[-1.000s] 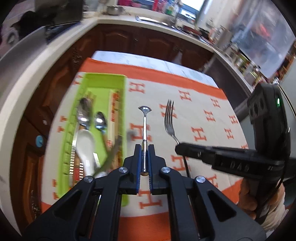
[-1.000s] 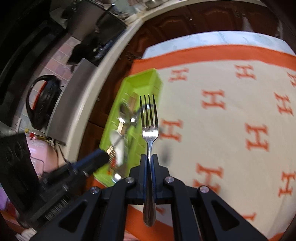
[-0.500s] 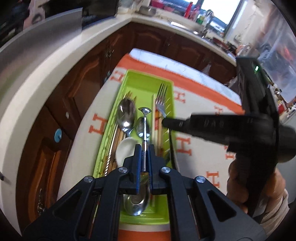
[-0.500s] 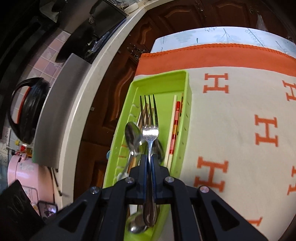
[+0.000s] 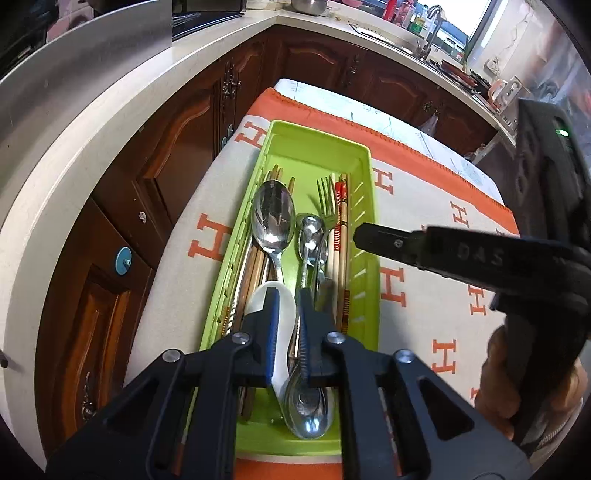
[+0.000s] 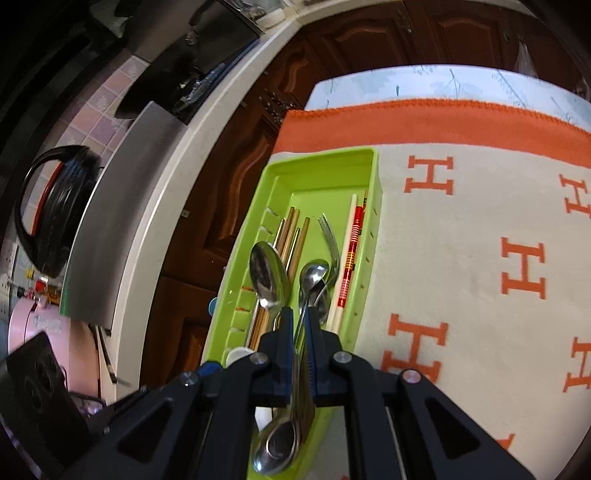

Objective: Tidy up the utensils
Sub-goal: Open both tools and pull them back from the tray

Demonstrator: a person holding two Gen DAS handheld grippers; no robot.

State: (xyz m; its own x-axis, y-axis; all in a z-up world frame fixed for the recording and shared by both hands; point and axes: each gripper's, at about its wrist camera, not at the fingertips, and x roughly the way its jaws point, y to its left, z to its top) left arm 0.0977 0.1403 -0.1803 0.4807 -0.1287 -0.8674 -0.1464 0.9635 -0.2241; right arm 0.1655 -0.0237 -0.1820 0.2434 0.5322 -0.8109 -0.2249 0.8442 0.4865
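A home kitchen: dark wooden cabinets point(image 5: 177, 155) under a pale countertop point(image 5: 92, 110), sink tap point(image 5: 432, 26) ahead by a window.

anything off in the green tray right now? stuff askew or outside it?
Nothing outside the green tray, nothing damaged. Contents are jumbled, though: the fork lies slanted over the spoons, a small spoon rests on another, and the white ceramic spoon overlaps the metal handles. Chopsticks lie straight along the right wall.

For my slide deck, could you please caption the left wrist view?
Left gripper open above the green tray holding spoons, fork and chopsticks.
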